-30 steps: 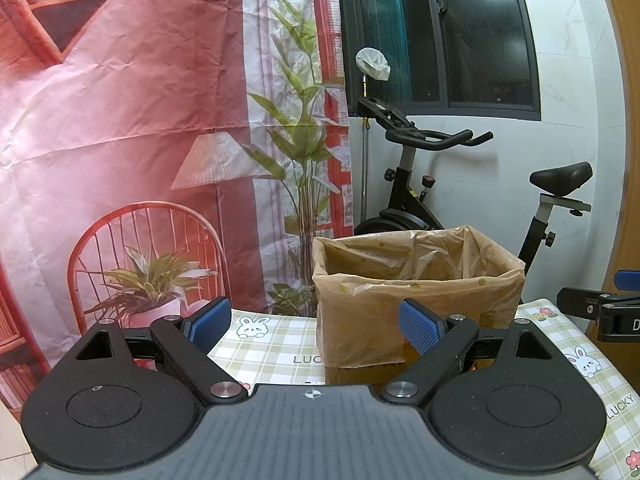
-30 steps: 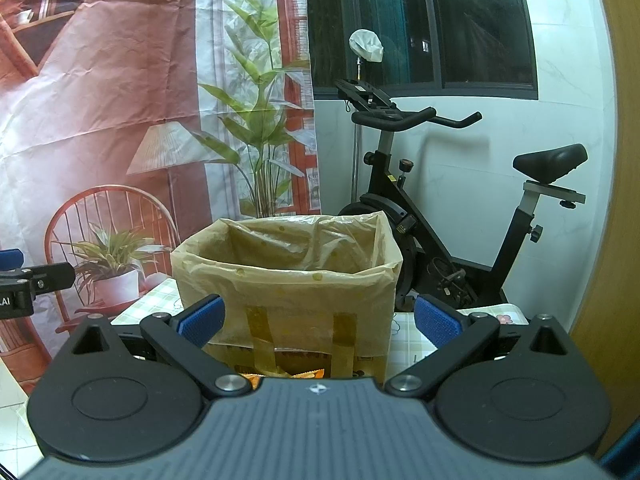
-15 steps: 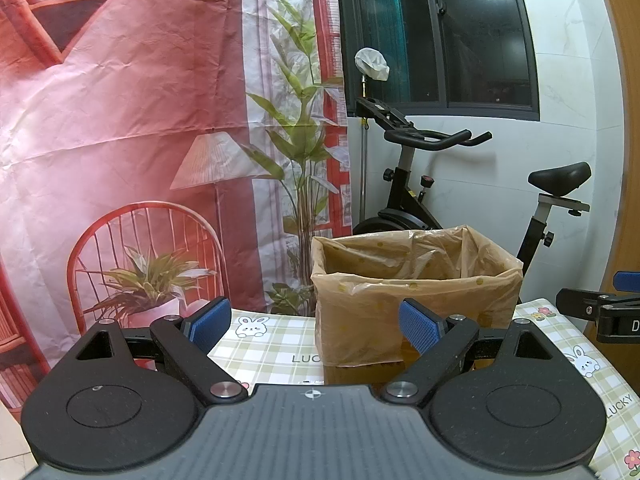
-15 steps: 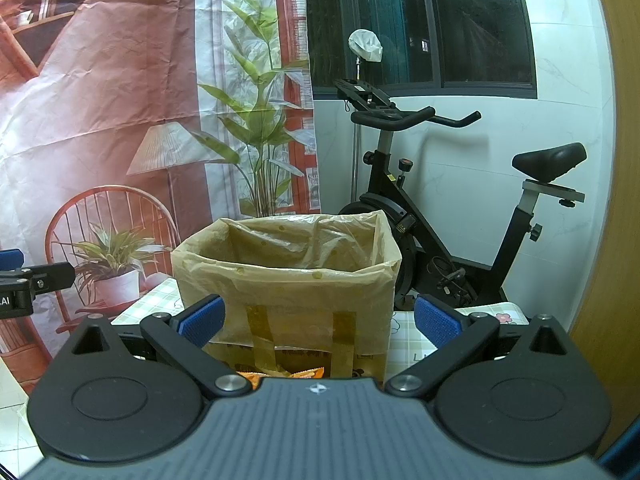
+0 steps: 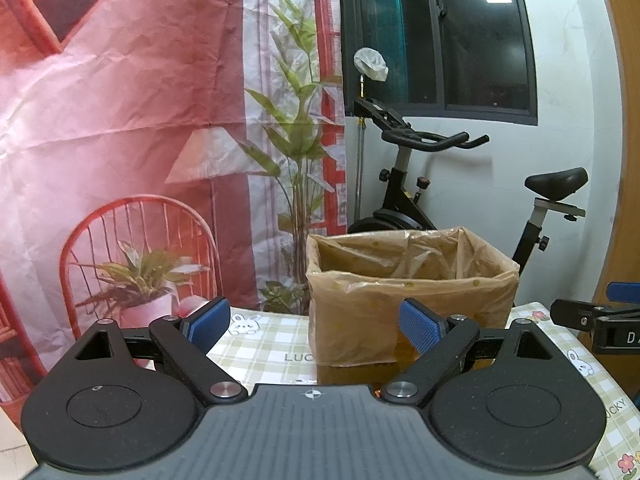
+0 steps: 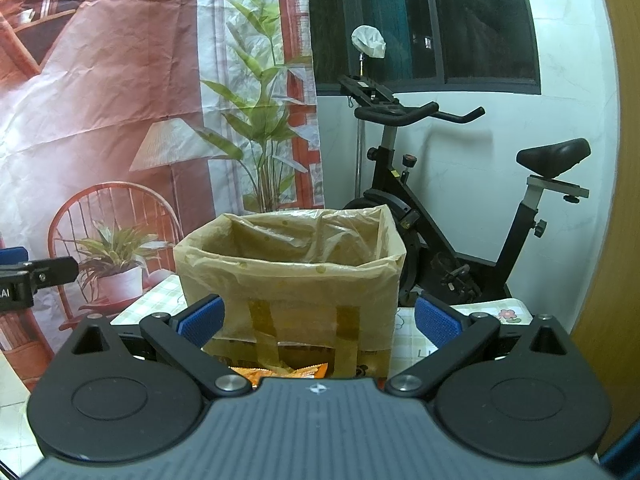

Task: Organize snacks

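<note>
A cardboard box lined with a yellowish plastic bag (image 5: 412,300) (image 6: 292,276) stands on a checked tablecloth (image 5: 264,348). My left gripper (image 5: 316,326) is open, held short of the box, which sits ahead and to its right. My right gripper (image 6: 318,322) is open too, with the box straight ahead between its blue pads. An orange snack packet (image 6: 280,371) peeks out just above the right gripper's body, in front of the box. The box's inside is hidden from both views.
An exercise bike (image 6: 440,208) stands behind the table by a white wall. A printed backdrop (image 5: 120,120) with a chair and plants hangs at the left. The other gripper shows at each view's edge (image 5: 596,320) (image 6: 28,280). A wooden panel (image 6: 612,280) rises at the right.
Almost nothing has changed: both grippers stay open in nearly the same place, and the box and packet have not moved.
</note>
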`<state>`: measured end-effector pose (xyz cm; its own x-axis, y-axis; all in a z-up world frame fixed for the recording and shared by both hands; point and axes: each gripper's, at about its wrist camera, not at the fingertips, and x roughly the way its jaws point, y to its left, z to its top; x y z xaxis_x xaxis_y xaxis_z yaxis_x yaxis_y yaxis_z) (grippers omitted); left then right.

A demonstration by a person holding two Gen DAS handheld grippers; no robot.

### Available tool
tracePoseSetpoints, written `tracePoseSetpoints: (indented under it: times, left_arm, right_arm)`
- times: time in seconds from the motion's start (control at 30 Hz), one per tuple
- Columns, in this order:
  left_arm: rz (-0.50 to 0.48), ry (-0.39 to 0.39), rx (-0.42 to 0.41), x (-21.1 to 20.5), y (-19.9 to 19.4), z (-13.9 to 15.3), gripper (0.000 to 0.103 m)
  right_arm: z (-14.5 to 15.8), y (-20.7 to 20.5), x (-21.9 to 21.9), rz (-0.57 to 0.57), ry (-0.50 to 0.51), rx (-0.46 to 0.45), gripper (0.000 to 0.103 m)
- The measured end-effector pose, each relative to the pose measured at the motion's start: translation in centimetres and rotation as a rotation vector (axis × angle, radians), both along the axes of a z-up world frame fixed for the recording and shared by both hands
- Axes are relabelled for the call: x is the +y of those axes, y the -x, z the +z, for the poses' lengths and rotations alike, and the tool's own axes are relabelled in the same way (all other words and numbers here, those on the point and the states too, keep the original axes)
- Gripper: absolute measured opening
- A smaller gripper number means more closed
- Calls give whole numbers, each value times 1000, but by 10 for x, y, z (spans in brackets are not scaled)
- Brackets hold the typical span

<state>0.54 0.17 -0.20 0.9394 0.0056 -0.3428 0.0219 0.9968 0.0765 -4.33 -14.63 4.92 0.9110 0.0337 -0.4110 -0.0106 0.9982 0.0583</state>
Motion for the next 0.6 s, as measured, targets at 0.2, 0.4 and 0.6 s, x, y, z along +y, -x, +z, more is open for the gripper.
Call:
tracePoseSetpoints:
  times: [0.2,0.4,0.6]
  left_arm:
    - [-37,135,58,23,-9,-31,93]
    - [31,144,101,42,-17,-69,94]
    - [21,72,111,45,-19,-87,94]
  right_arm:
    - [-27,-3,1,22,19,2,103]
    - [-66,-9,12,89,125,59,103]
    - [-97,-9,22,168,115,136,103]
